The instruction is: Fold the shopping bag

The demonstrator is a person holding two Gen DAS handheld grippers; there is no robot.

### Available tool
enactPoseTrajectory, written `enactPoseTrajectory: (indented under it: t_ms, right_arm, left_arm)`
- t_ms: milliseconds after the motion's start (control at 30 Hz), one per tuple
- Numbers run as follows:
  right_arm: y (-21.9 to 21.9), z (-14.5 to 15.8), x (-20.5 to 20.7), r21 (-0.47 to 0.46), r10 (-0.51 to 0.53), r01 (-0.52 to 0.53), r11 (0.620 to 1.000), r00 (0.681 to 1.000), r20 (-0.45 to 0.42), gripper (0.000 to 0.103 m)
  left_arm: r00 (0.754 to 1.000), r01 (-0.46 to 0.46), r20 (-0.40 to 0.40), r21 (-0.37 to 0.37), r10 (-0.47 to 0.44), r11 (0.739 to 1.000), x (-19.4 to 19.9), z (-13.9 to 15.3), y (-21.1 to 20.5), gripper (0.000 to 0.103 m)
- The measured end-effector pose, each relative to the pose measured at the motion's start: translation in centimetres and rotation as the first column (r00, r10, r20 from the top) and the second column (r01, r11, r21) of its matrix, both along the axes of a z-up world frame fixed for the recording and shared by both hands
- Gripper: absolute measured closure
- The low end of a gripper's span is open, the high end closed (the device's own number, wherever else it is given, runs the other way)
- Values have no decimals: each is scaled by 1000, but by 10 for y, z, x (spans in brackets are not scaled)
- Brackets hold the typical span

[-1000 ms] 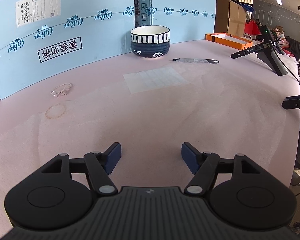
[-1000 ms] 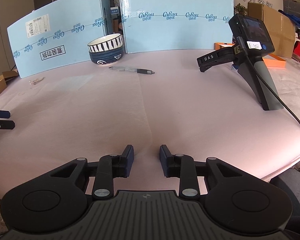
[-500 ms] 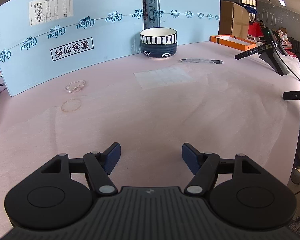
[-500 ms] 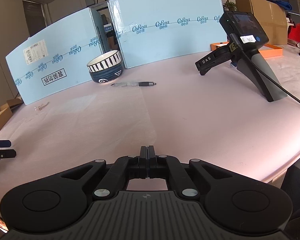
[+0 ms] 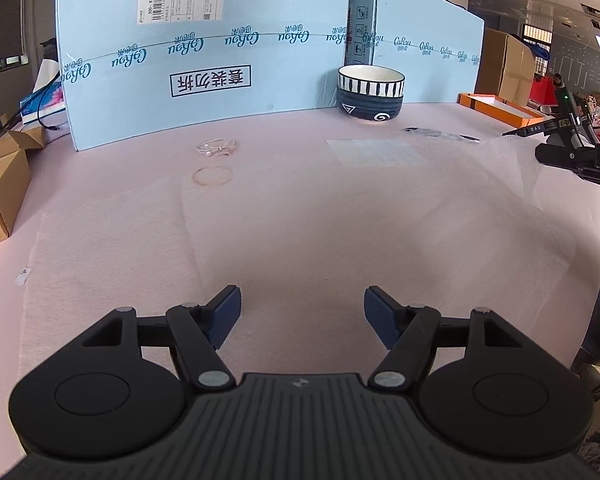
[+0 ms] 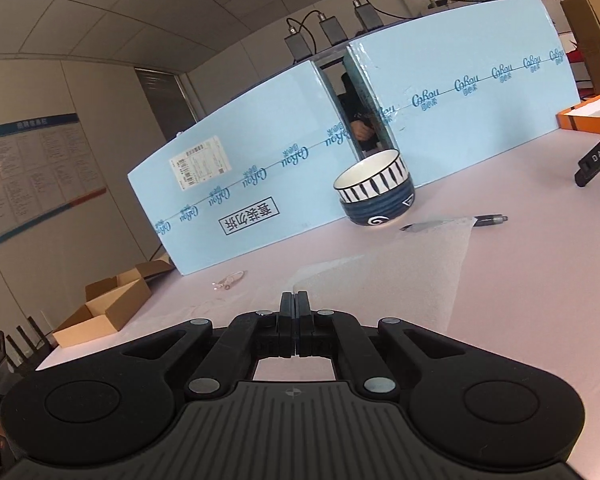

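Note:
The shopping bag is a thin, translucent whitish sheet lying flat on the pink table. My left gripper hovers low over its near part, open, with nothing between the blue pads. My right gripper is shut on the bag's edge. From its fingertips a lifted flap of the bag rises toward the pen. In the left wrist view the right gripper shows at the right edge, with the raised flap hanging from it above the table.
A striped dark-blue bowl stands at the back against light-blue foam boards. A pen, a small clear sheet and a white cord lie nearby. An orange tray and a black stand are at right, cardboard boxes at left.
My right gripper closed on the bag's edge, then rose and tilted upward, lifting a flap off the table. My left gripper slid left across the table, still open.

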State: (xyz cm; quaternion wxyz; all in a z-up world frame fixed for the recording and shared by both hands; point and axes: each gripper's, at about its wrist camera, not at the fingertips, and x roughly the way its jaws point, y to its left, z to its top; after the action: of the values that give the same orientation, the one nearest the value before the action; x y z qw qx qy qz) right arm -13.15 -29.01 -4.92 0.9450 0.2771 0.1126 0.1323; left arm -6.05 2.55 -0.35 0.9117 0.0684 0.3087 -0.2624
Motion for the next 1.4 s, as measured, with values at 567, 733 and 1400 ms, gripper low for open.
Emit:
enactPoseTrajectory:
  t_ms: [567, 733, 1400]
  right_arm:
    - [136, 35, 58, 47, 373, -377, 925, 924, 81, 102]
    - [195, 47, 67, 12, 520, -524, 852, 848, 105, 101]
    - [86, 59, 13, -29, 67, -65, 997, 995, 77, 57]
  left_arm:
    - [999, -45, 12, -75, 46, 996, -27, -5, 65, 37]
    - [998, -51, 15, -80, 53, 995, -39, -5, 86, 37]
    - [999, -18, 26, -272, 26, 962, -43, 12, 114, 34]
